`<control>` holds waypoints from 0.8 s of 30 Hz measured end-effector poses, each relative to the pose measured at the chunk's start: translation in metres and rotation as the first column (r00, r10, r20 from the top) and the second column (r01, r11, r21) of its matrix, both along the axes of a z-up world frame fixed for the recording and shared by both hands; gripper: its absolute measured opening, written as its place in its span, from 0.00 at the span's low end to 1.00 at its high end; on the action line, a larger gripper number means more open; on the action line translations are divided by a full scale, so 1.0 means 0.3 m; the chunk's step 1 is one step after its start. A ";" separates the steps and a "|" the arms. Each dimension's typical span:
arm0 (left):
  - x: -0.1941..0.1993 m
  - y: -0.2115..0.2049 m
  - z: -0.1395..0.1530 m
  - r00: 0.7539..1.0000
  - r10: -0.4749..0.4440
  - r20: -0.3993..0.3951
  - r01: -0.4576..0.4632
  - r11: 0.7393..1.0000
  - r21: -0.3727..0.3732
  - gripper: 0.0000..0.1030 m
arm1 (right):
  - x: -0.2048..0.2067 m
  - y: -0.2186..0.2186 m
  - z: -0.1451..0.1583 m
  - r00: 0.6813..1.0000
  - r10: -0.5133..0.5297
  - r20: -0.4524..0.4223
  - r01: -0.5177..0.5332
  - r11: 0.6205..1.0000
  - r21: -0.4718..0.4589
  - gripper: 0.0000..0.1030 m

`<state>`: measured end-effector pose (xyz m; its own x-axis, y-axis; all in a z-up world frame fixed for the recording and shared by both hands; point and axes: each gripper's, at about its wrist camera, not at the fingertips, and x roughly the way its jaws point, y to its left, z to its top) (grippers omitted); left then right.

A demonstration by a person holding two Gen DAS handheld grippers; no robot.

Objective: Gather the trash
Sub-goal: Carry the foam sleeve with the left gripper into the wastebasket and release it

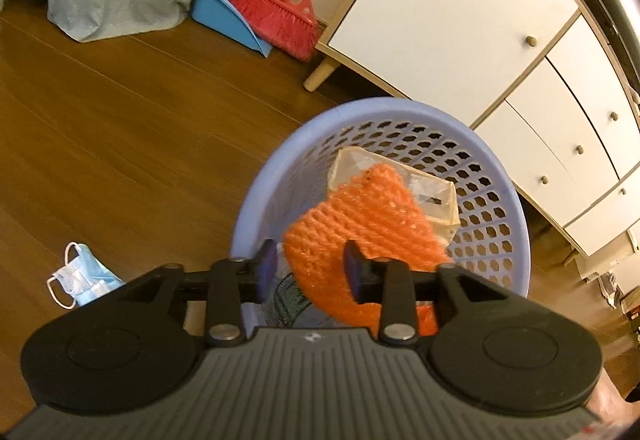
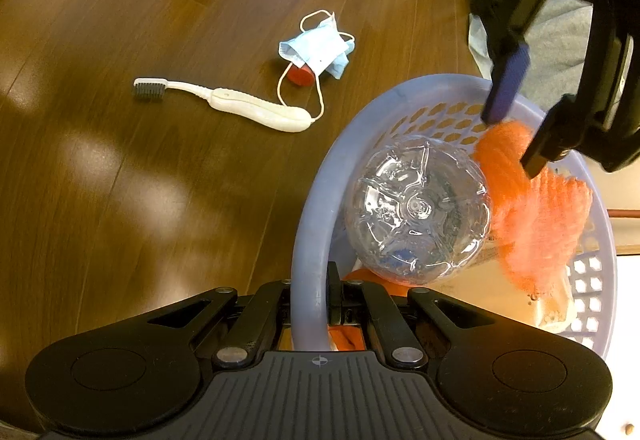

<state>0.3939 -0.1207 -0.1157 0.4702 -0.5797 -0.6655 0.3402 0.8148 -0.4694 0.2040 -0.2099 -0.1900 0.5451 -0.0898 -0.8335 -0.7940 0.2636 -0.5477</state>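
Lavender basket (image 2: 312,240) holds bottle (image 2: 416,208), orange netting (image 1: 360,224).

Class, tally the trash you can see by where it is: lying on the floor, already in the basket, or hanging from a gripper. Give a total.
On the floor: 3: face mask, toothbrush, red cap
In the basket: 2: clear bottle, clear bag
At the left gripper: 1: orange foam net
Total: 6

right claw (image 2: 312,298): clamped on basket (image 2: 310,236) rim | left claw (image 2: 516,138): spread over basket, orange foam net (image 2: 536,216) at its tips | bottle (image 2: 416,206): in basket | floor (image 2: 120,180): toothbrush (image 2: 236,106), face mask (image 2: 320,48), red cap (image 2: 300,74)
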 end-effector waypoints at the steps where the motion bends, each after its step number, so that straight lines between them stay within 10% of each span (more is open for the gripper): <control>1: -0.004 0.006 0.006 1.000 -0.001 0.005 0.001 1.000 -0.002 0.33 | 0.000 -0.001 0.000 1.000 0.000 0.000 0.000 1.000 0.000 0.00; 24: -0.034 0.226 0.093 0.992 0.112 0.054 -0.110 0.993 -0.037 0.47 | -0.001 -0.003 0.007 1.000 0.002 0.001 -0.002 1.000 0.003 0.00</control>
